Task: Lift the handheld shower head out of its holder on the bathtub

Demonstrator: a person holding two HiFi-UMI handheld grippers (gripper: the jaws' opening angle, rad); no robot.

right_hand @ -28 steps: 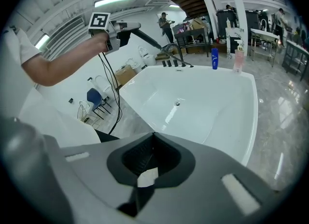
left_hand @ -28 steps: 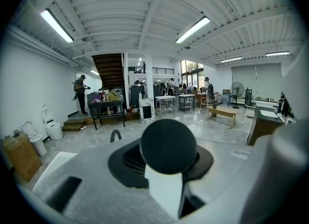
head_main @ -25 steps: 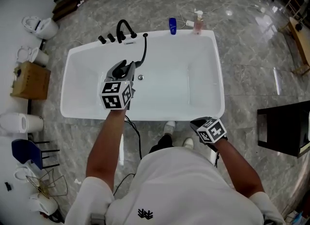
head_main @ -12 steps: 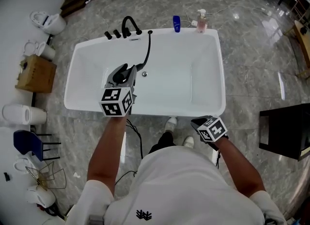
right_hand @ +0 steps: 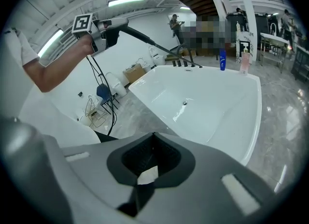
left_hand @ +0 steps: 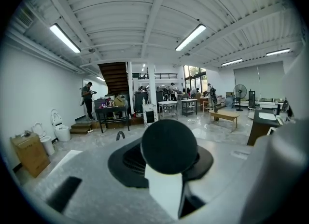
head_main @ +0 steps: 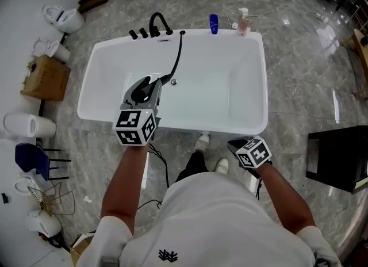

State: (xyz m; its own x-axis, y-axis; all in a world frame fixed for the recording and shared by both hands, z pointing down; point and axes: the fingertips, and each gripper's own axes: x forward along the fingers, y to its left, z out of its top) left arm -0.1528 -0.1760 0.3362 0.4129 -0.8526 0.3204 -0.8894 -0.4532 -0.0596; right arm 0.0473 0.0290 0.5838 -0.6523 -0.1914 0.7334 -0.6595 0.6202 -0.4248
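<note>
One white oval bathtub, one black handheld shower head on one black hose, one black curved tap and two bottles, and the left gripper has its fingers clamped right on that shower head, holding it up above the tub's near-left corner! The hose runs back across the tub's inside to the far edge beside the tap, while a blue bottle and a pink pump bottle stand near the far-right corner. The right gripper sits outside the near edge, fingers together on nothing.
</note>
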